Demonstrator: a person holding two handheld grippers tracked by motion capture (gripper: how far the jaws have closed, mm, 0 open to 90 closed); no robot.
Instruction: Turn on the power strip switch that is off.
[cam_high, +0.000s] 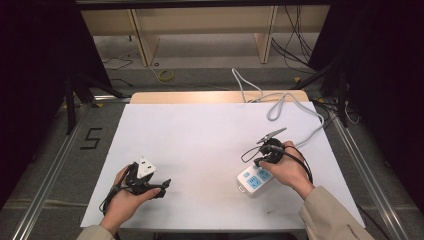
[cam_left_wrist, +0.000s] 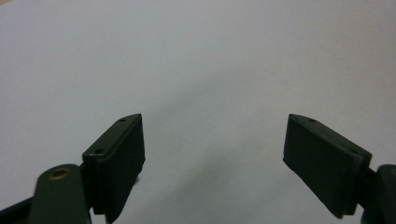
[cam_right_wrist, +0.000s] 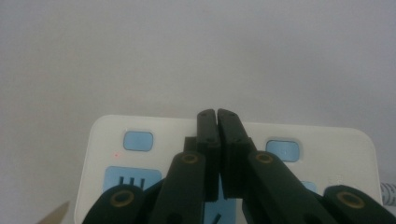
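Right gripper view | right hand-held gripper (cam_right_wrist: 218, 113) closed, jaws together, holding nothing, just over power strip (cam_right_wrist: 112, 128) on surface (cam_high: 200, 135) | left hand-held gripper (cam_left_wrist: 212, 140) open, empty | we advise pressing straight down on one button, gently.

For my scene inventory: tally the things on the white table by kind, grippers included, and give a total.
Power strip: 1
Grey cord: 1
Grippers: 2, left gripper and right gripper
Total: 4
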